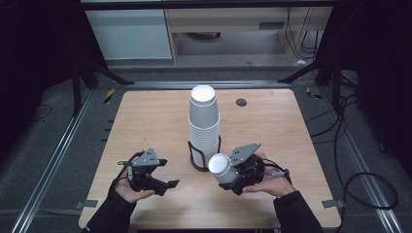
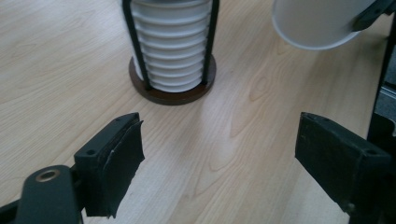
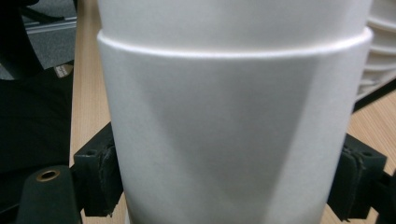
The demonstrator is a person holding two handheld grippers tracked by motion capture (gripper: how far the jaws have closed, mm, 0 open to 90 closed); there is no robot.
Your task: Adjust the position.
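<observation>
A stack of cups stands in a wire holder near the middle of the table, with a small round disc behind it to the right. The right gripper, just right of the holder's base and nearer the front edge, holds a single cup tilted toward the stack. The left gripper lies left of the holder, well apart from the right one.

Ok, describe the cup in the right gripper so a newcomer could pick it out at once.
Find the tall stack of white cups in its dark holder mid-table. Just right of the holder's base, the right gripper is clamped on a single white cup. Unlike the stacked ones, it is alone, tilted and off the table.
</observation>
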